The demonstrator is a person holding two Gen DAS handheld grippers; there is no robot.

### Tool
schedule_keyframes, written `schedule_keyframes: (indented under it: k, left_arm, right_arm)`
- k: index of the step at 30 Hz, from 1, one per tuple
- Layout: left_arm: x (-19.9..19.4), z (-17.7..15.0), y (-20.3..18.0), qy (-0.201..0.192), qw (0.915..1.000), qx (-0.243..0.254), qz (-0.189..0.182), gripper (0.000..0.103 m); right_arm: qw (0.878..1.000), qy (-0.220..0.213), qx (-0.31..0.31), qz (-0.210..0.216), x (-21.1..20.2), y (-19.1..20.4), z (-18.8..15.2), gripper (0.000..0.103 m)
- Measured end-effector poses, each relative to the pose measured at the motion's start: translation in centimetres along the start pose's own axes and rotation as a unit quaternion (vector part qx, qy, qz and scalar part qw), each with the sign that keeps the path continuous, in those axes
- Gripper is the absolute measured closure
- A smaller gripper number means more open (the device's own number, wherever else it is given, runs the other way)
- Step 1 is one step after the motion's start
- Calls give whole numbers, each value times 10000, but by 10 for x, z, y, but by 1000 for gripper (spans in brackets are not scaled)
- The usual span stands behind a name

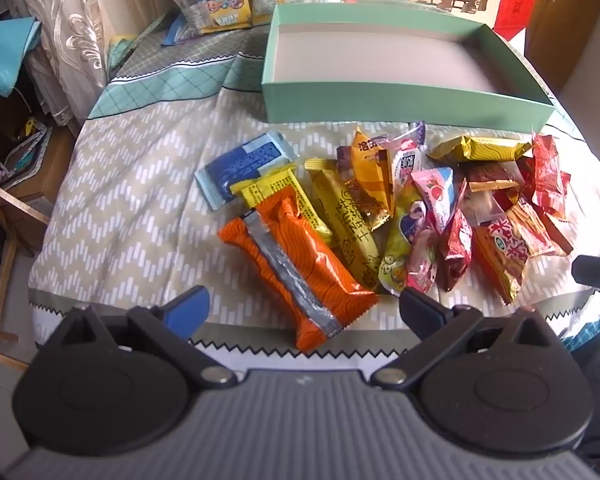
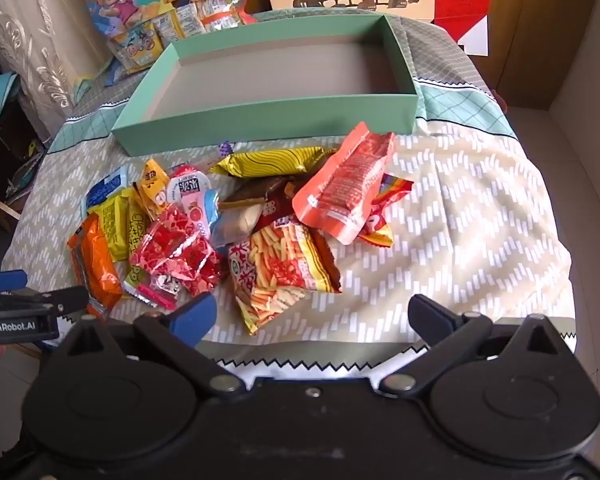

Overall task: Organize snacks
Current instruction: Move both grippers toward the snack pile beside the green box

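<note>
Both grippers, left (image 1: 302, 306) and right (image 2: 312, 314), hang spread and empty, snack pile (image 2: 236, 224) untouched, teal box (image 2: 260, 118) at 12 o'clock bare, so nothing's sorted yet.

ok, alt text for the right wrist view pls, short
A heap of wrapped snacks lies on a patterned cloth in front of an empty mint-green box. The right gripper hovers open at the near edge, holding nothing; the left gripper shows at far left.
</note>
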State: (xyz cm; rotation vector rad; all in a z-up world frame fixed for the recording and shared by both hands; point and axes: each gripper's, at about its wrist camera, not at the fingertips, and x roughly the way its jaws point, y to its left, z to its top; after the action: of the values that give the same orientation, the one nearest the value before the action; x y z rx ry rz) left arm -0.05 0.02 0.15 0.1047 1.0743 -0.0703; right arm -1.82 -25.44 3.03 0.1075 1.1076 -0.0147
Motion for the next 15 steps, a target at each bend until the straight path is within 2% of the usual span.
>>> schedule_keyframes:
  k: [3,4,15]
  left_arm:
    - [-2,-5,-1,-50,10000,-35,-67,0]
    - [1,1,0,124,9999,-32,-83,0]
    - [6,-1,1,237,9997,-91,-28,0]
  right_arm:
    - [10000,-2,-8,0,0,0,0,0]
    - [10000,-3,-12,1,-1,0,0,0]
    - [10000,89,-39,2,1,0,-4,0]
